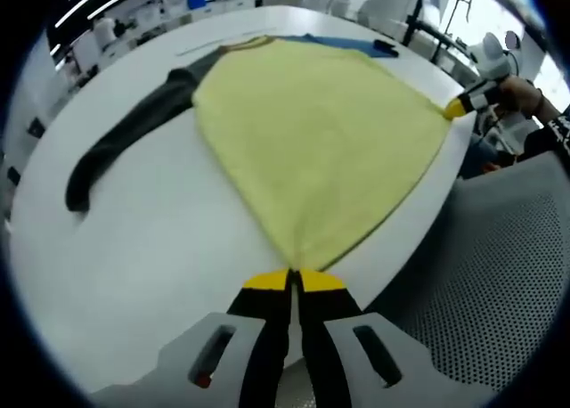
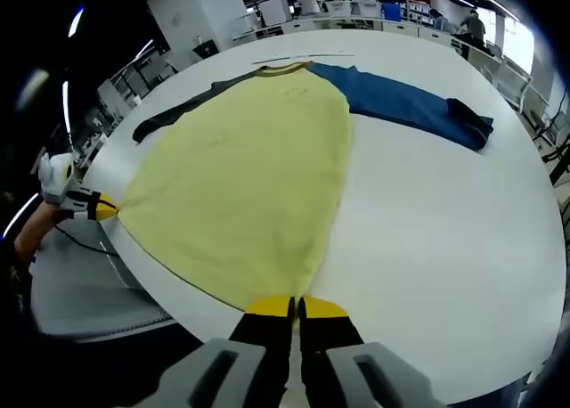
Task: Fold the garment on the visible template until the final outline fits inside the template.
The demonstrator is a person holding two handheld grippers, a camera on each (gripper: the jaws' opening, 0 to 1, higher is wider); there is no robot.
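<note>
A long-sleeved garment lies spread on a white table [image 1: 134, 239]: pale yellow body [image 1: 312, 132], dark grey sleeve [image 1: 125, 141], blue sleeve [image 2: 410, 101] with a dark cuff. My left gripper [image 1: 293, 279] is shut on one bottom corner of the yellow hem at the table's near edge. My right gripper [image 2: 295, 303] is shut on the other hem corner. The right gripper [image 1: 459, 105] also appears at the far right of the left gripper view, and the left gripper [image 2: 102, 209] at the left of the right gripper view. The hem is pulled taut between them.
A grey mesh chair back [image 1: 499, 274] stands beside the table edge. A person's hand [image 1: 521, 92] holds the other gripper. Benches and equipment line the room behind the table [image 2: 445, 239]. A thin line [image 2: 303, 59] marks the table beyond the collar.
</note>
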